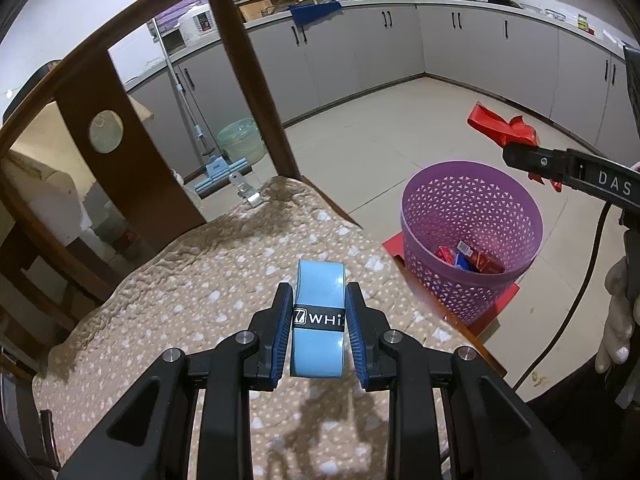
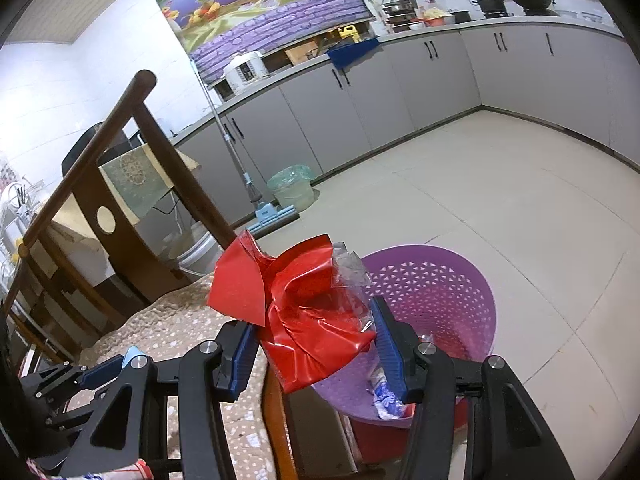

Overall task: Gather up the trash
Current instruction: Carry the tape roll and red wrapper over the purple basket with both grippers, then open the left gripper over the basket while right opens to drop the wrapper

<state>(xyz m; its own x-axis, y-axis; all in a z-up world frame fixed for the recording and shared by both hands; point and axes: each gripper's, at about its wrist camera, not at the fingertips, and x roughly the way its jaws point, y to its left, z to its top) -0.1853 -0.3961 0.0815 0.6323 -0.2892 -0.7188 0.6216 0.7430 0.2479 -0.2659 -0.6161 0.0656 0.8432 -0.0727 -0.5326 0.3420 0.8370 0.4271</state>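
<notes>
1 blue roll [image 1: 318, 316] betw. left fingers [image 1: 282, 332], 1 red wrapper [image 2: 308, 312] betw. right fingers [image 2: 387, 344], 1 purple basket [image 1: 472, 240].

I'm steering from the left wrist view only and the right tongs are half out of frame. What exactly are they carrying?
Observer: The right tongs are shut on a crumpled red wrapper, with a bit of clear plastic bunched against it.
Operator: Are they over the bin yet?
Observer: In the right wrist view the purple basket lies just ahead and below, and part of the wrapper overlaps its near rim.
Operator: Anything in the basket I can't see?
Observer: A white and blue wrapper shows against the near wall, behind the right finger.
Operator: Where are my left tongs from there?
Observer: The left tongs show at the lower left, over the padded chair seat.
</notes>
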